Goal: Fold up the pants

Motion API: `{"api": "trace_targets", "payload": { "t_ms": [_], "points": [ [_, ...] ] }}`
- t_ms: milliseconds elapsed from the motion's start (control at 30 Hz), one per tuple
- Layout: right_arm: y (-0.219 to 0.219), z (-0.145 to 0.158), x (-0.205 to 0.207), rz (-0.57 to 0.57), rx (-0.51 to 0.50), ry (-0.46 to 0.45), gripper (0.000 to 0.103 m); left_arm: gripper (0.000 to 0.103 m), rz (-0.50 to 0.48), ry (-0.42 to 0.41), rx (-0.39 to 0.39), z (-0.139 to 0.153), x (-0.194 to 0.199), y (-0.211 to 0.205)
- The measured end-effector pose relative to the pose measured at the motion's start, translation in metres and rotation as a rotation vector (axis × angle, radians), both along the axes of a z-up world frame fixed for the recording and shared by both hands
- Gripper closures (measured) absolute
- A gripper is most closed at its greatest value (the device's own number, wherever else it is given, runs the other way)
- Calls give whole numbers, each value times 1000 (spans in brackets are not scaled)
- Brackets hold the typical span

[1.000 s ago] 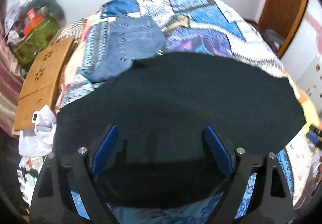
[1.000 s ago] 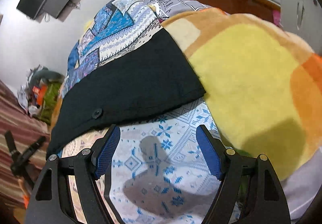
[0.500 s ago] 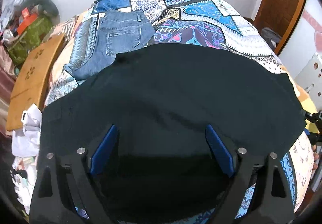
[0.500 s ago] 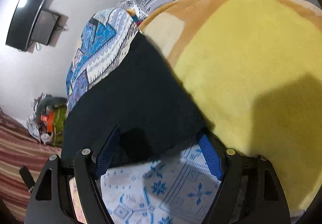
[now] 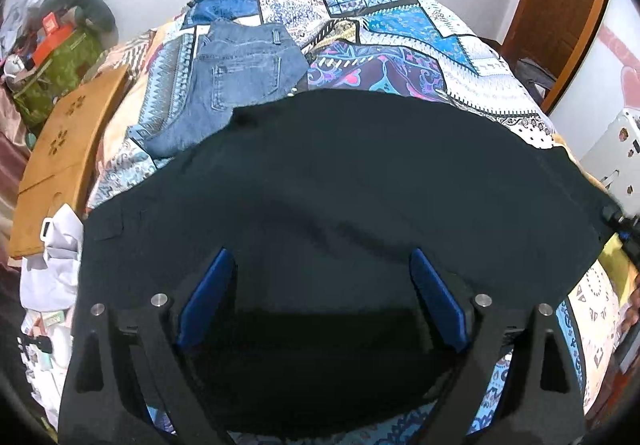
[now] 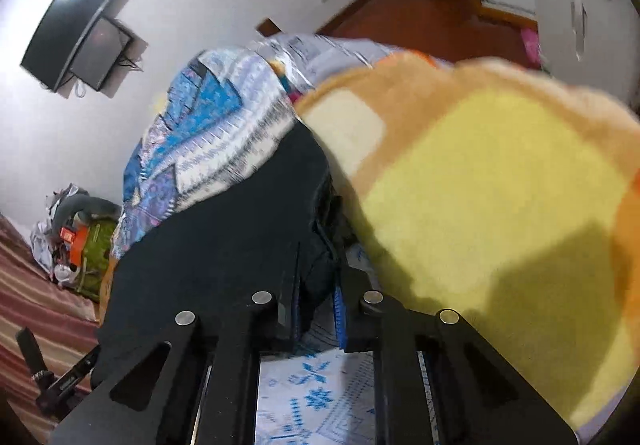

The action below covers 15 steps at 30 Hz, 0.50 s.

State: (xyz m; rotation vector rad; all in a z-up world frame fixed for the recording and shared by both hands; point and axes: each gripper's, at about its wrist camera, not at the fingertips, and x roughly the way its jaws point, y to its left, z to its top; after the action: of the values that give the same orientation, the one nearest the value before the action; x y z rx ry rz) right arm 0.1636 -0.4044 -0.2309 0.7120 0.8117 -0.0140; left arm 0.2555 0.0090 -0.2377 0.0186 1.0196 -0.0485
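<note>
Right gripper (image 6: 316, 309) clamped on black pants (image 6: 224, 245) edge; left gripper (image 5: 320, 293) spread wide above pants.

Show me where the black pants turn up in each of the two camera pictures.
Left wrist view: the black pants fill the middle and bottom, behind the open fingers.
Right wrist view: the pants lie lower left, one edge pinched between the fingers.
Shared landmark: the green bag by the wall.

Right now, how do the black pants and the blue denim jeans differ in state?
The black pants lie spread wide across the patchwork bedspread, while the blue denim jeans sit folded, compact. The right gripper is shut on the black pants' edge; nothing grips the jeans. The open left gripper hovers over the black pants. Both rest on the bedspread.
</note>
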Motion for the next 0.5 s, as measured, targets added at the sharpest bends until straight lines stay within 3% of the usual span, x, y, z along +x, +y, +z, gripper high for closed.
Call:
{"api": "trace_targets", "payload": {
  "t_ms": [367,500],
  "points": [
    [53,129,25,135,-188,-278,93,12,30,-90,-44,38,-27,29],
    [89,161,40,210,-230,-358,93,12,46,-127,-50,50,-39,42]
  ]
}}
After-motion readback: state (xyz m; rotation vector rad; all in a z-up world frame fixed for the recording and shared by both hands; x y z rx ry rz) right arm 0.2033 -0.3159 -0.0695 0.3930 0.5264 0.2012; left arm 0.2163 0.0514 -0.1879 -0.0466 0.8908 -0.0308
